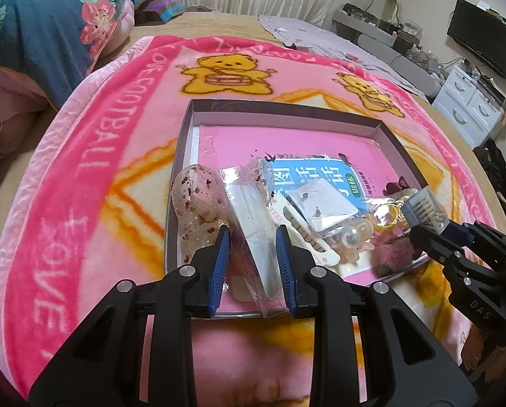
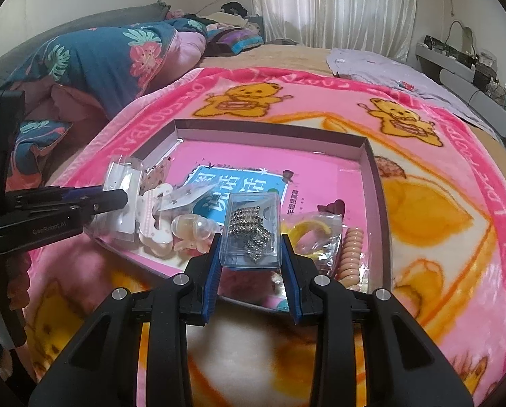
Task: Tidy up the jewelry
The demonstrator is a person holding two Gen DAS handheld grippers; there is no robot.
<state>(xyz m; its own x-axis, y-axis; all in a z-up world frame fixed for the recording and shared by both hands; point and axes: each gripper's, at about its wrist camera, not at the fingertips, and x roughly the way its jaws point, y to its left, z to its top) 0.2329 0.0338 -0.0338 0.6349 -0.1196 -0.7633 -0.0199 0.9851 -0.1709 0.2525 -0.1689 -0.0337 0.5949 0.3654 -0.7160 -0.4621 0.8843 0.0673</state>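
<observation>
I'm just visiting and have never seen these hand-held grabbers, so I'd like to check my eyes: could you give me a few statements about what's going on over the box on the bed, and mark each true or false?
1. The right gripper holds a clear plastic case of rhinestone jewelry. True.
2. The left gripper is empty and wide open. False: its jaws are shut on a clear plastic packet.
3. The shallow cardboard box sits on a pink teddy bear blanket. True.
4. The coiled peach hair tie lies outside the box on the blanket. False: it lies inside the box, near its right wall.
5. The box's floor is plain grey. False: it is pink with a blue printed panel.
</observation>
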